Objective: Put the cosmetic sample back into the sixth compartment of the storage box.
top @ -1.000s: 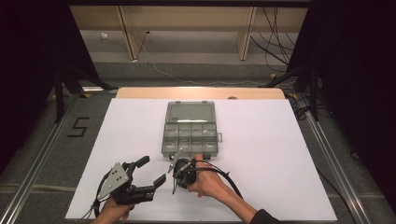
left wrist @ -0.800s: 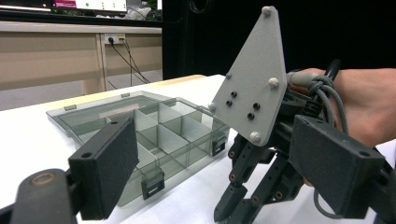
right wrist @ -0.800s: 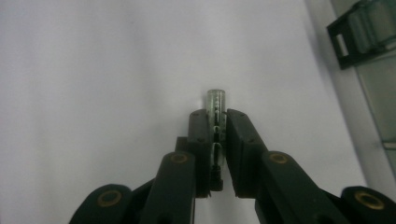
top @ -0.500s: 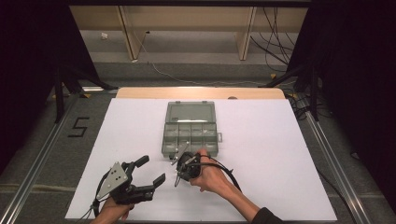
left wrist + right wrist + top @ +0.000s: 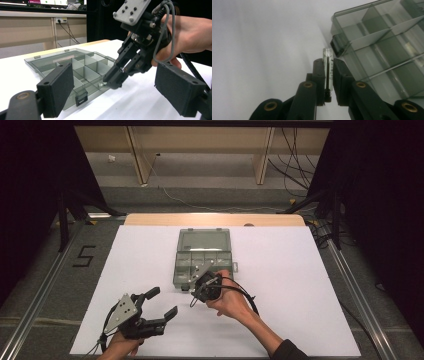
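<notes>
A clear grey compartment box (image 5: pixel 202 251) lies open in the middle of the white table, its lid folded back. My right gripper (image 5: pixel 194 300) hovers at the box's near left corner, tilted down, and is shut on a small clear tube (image 5: pixel 327 65) held upright between its pads. In the left gripper view the tube's end (image 5: pixel 101 85) pokes out of the right gripper (image 5: pixel 111 81) just beside the box's front latch (image 5: pixel 81 98). My left gripper (image 5: pixel 164 301) stays low at the table's near left, open with nothing between its fingers. It points toward the box.
The box's compartments (image 5: pixel 384 47) look empty where they show. A white sheet (image 5: pixel 300 285) covers the table, with bare room to the right and left of the box. A cable trails from the right gripper over the wrist (image 5: pixel 245 295). A dark number mark (image 5: pixel 84 256) sits on the floor at left.
My right gripper has lifted and moved away from me toward the box's near left corner, still holding the tube. The left gripper has stayed put.
</notes>
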`<control>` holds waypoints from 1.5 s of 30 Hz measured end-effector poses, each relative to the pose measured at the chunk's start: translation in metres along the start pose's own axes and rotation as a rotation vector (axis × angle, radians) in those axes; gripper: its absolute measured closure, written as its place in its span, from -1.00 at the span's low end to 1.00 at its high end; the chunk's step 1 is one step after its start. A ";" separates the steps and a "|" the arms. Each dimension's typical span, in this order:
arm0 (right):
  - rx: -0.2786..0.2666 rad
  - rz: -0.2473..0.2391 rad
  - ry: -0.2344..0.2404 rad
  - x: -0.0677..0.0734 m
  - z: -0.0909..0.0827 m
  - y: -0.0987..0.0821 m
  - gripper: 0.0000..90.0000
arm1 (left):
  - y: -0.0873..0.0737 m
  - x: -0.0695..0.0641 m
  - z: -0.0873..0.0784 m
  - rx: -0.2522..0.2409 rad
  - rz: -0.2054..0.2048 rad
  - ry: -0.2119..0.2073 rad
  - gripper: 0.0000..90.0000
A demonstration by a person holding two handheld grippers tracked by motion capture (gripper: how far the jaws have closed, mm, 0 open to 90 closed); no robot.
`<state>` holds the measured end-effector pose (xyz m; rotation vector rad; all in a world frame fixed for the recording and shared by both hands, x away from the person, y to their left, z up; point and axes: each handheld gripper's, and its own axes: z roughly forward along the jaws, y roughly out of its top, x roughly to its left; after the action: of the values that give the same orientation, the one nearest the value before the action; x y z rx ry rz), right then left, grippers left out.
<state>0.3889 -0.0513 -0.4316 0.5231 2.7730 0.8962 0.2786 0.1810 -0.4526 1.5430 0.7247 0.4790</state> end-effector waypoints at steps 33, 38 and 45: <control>-0.113 0.121 -0.060 -0.034 0.003 0.006 0.80 | -0.001 0.000 0.001 0.003 0.000 0.002 -0.67; -0.127 0.144 -0.072 -0.037 0.008 0.010 0.80 | -0.001 0.000 0.000 0.003 0.001 0.003 -0.67; -0.135 0.153 -0.077 -0.043 0.009 0.009 0.80 | -0.001 0.000 0.000 0.003 0.001 0.002 -0.67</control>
<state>0.4333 -0.0557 -0.4308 0.7377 2.6088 1.0626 0.2790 0.1810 -0.4534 1.5459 0.7267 0.4808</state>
